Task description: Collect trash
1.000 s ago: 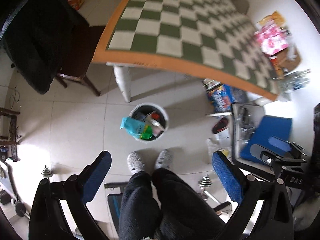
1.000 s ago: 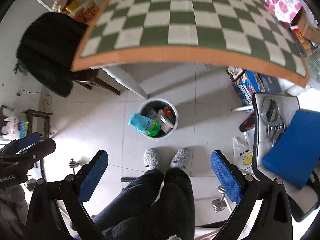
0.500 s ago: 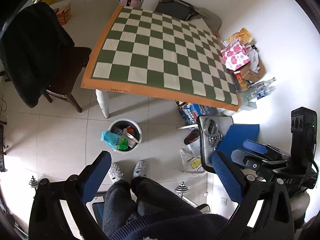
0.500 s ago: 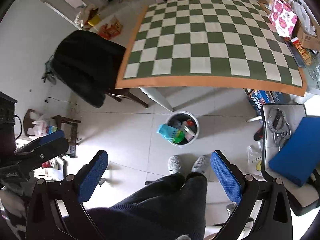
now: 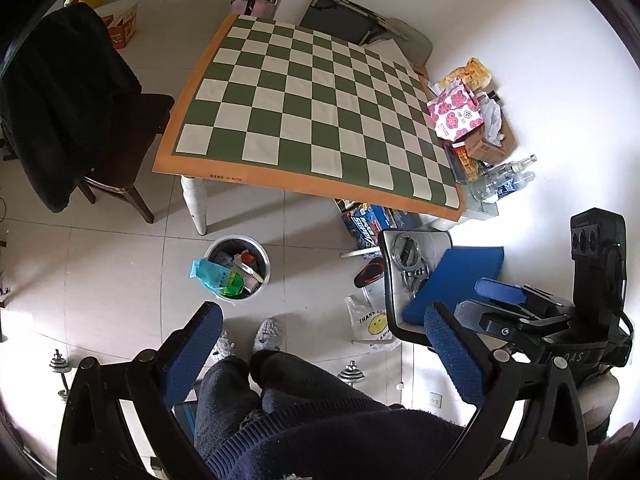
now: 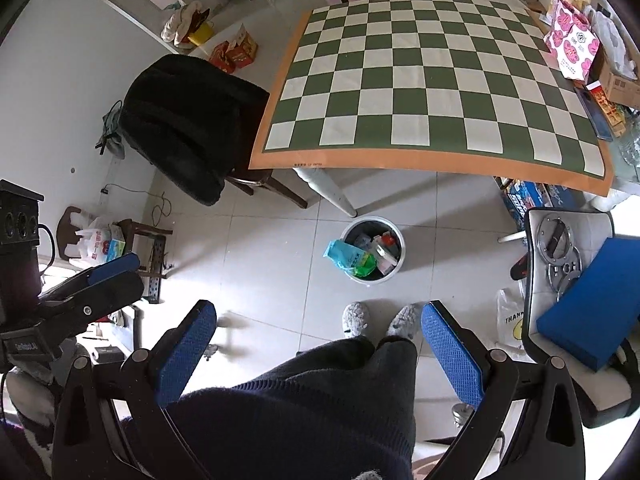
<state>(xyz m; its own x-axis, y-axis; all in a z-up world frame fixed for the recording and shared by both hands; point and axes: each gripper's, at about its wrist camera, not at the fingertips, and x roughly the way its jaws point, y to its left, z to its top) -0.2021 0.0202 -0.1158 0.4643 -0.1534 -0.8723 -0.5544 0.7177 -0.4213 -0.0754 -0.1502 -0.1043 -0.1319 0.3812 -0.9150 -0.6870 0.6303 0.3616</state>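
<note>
Both grippers high over the trash bin

I see my left gripper [image 5: 324, 356] and right gripper [image 6: 320, 354] spread wide, holding nothing; the trash bin [image 6: 396, 270] sits on the floor beside the checkered table [image 6: 420, 80], a teal packet [image 6: 347, 257] draped over the bin's rim.

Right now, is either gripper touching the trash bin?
Apart. In both wrist views the trash bin sits on the floor, bare tile showing between it and the open left gripper and right gripper.
</note>
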